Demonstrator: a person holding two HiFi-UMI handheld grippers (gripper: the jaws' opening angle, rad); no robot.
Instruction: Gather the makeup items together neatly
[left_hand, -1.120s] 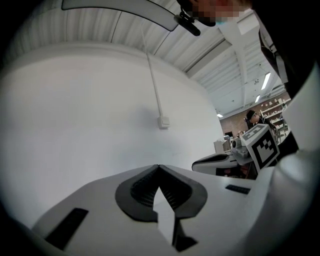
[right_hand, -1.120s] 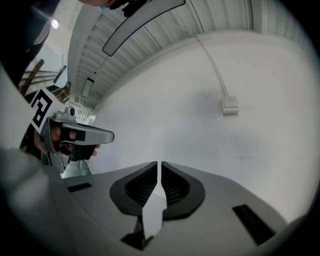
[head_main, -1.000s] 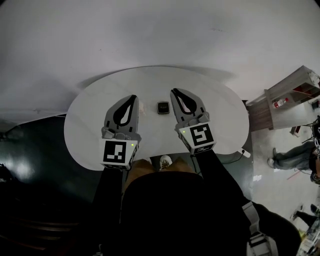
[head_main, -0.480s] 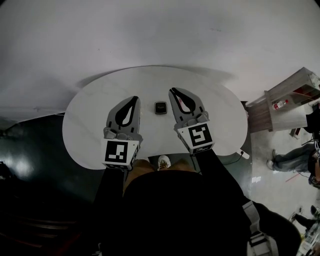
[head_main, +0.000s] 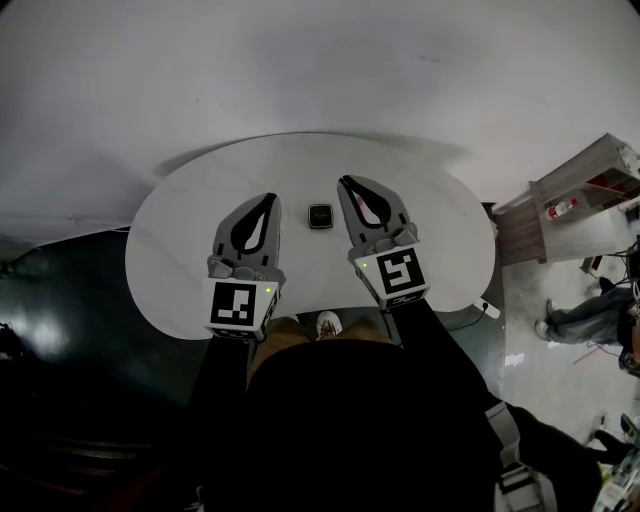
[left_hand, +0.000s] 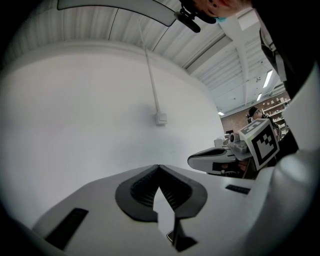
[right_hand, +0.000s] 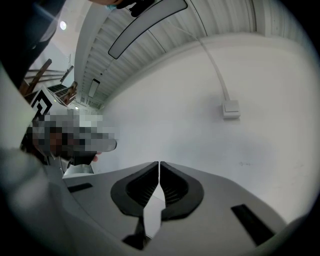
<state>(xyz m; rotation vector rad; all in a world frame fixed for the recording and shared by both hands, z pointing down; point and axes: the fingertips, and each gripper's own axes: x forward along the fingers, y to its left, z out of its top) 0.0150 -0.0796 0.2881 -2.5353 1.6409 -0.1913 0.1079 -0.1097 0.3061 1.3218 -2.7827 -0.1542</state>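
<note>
One makeup item, a small black square compact (head_main: 320, 215), lies on the white round table (head_main: 200, 200), between the tips of my two grippers. My left gripper (head_main: 270, 197) hovers just left of it, jaws shut and empty. On the compact's other side my right gripper (head_main: 346, 181) is likewise shut and holds nothing. In the left gripper view the jaws (left_hand: 159, 166) meet at their tips and point toward a white wall, with the right gripper (left_hand: 220, 160) at the side. The right gripper view shows its jaws (right_hand: 159, 164) closed tip to tip.
The table's near edge runs just in front of the person's body, with a shoe (head_main: 328, 323) below it. A shelf unit (head_main: 590, 190) and a person's legs (head_main: 575, 315) are on the floor at the right. A wall switch (left_hand: 160, 118) is ahead.
The head view has shifted slightly, so the compact sits a touch further left. Both grippers keep their places and stay shut.
</note>
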